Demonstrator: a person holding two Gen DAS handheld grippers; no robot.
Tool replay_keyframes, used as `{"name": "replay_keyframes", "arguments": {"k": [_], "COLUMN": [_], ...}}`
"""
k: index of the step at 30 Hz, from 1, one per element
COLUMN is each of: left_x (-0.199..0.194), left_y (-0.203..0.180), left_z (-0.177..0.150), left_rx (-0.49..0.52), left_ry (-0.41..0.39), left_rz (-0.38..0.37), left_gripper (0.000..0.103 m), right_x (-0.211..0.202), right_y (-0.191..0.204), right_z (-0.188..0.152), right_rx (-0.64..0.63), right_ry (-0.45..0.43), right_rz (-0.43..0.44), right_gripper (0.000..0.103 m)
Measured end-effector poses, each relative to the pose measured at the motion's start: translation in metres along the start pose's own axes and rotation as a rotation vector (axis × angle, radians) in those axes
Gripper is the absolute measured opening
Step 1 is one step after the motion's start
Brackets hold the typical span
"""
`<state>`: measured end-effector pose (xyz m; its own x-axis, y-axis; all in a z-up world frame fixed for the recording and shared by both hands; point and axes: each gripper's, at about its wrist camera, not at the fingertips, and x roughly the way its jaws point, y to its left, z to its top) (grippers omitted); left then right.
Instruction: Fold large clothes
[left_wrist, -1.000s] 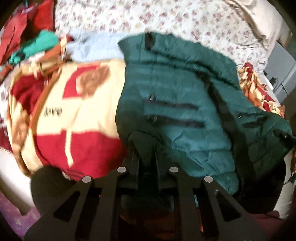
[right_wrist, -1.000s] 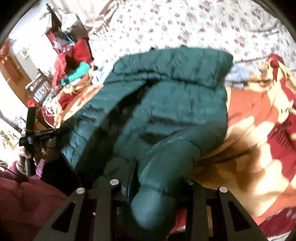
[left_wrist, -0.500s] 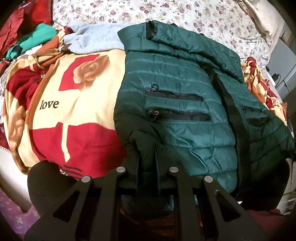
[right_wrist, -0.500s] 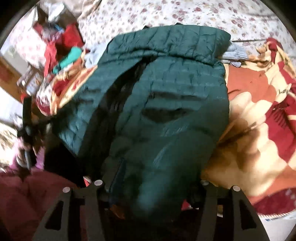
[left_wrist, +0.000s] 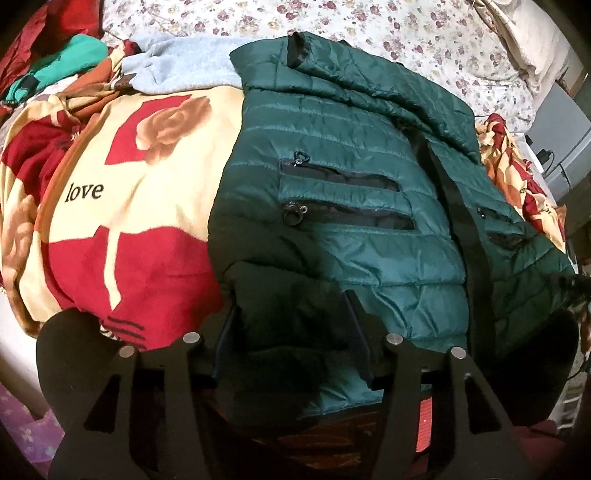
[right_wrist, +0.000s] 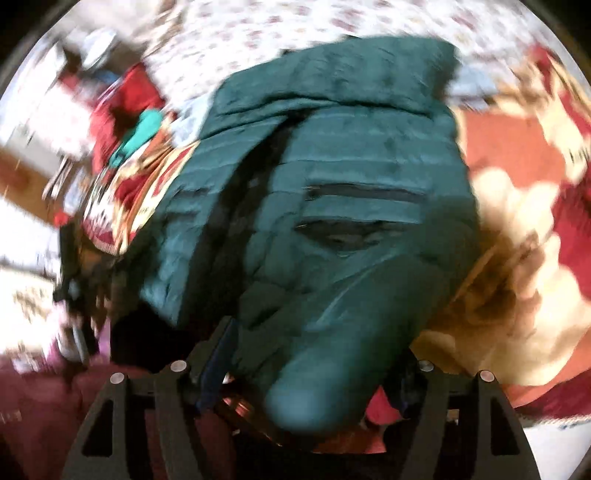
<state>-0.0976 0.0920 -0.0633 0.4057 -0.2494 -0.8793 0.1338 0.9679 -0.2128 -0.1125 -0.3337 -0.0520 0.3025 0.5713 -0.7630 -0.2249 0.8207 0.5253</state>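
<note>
On the rose blanket (left_wrist: 122, 206) lies the green puffer jacket (left_wrist: 332, 206). Your left gripper (left_wrist: 291, 325) is opening, the jacket's hem loose between its fingers. Your right gripper (right_wrist: 314, 354) is opening too, the sleeve (right_wrist: 332, 362) between its spread fingers, unpinched.

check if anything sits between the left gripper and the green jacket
Nothing visible does. The green jacket's hem lies right between the left gripper's opening jaws, which no longer pinch it, on the blanket.
</note>
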Motion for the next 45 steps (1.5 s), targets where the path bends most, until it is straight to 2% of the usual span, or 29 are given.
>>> {"name": "replay_keyframes", "arguments": {"k": [1, 2, 3, 4, 5, 6, 8, 12, 17, 22, 26, 34, 38, 42, 45], "left_x": [0.000, -0.001, -0.003, -0.006, -0.011, -0.017, -0.026, -0.053, -0.076, -0.081, -0.071, -0.018, 0.011, 0.045, 0.078], "left_y": [0.000, 0.000, 0.000, 0.000, 0.001, 0.002, 0.000, -0.001, 0.003, 0.002, 0.000, -0.008, 0.002, 0.012, 0.012], "left_z": [-0.001, -0.001, -0.001, 0.001, 0.003, 0.005, 0.010, 0.032, 0.070, 0.118, 0.164, 0.245, 0.278, 0.302, 0.312], "left_rx": [0.005, 0.013, 0.024, 0.037, 0.039, 0.030, 0.036, 0.025, -0.011, -0.032, -0.054, -0.094, -0.135, -0.172, -0.178], "left_ry": [0.001, -0.005, -0.014, -0.026, -0.039, -0.054, -0.082, -0.179, -0.275, -0.358, -0.392, -0.372, -0.358, -0.323, -0.278], "left_rz": [0.002, 0.005, 0.018, 0.042, 0.023, -0.004, -0.013, -0.019, -0.025, -0.013, 0.007, 0.090, 0.137, 0.171, 0.224], "left_gripper": [0.049, 0.042, 0.017, 0.011, 0.011, 0.010, 0.009, 0.009, 0.009, 0.009, 0.009, 0.009, 0.009, 0.009, 0.010], "right_x": [0.000, 0.000, 0.001, 0.001, -0.001, -0.002, -0.010, -0.034, -0.050, -0.060, -0.058, -0.030, -0.011, 0.015, 0.042], "right_y": [-0.004, -0.003, 0.002, 0.011, 0.018, 0.022, 0.033, 0.042, 0.035, 0.029, 0.024, 0.002, -0.016, -0.047, -0.066], "right_z": [0.002, 0.003, 0.002, 0.001, 0.001, 0.000, 0.003, 0.020, 0.053, 0.093, 0.137, 0.225, 0.260, 0.292, 0.312], "right_rx": [0.015, 0.014, -0.020, -0.078, -0.126, -0.155, -0.221, -0.274, -0.246, -0.198, -0.165, -0.070, -0.015, 0.066, 0.116], "right_ry": [-0.015, -0.023, -0.026, -0.022, -0.027, -0.034, -0.065, -0.170, -0.298, -0.397, -0.451, -0.495, -0.486, -0.469, -0.443], "right_rz": [0.008, 0.013, 0.009, -0.018, -0.040, -0.051, -0.074, -0.065, -0.059, -0.072, -0.110, -0.150, -0.181, -0.205, -0.211], "right_gripper": [0.068, 0.067, 0.054, 0.044, 0.031, 0.028, 0.025, 0.025, 0.024, 0.024, 0.024, 0.024, 0.024, 0.024, 0.024]}}
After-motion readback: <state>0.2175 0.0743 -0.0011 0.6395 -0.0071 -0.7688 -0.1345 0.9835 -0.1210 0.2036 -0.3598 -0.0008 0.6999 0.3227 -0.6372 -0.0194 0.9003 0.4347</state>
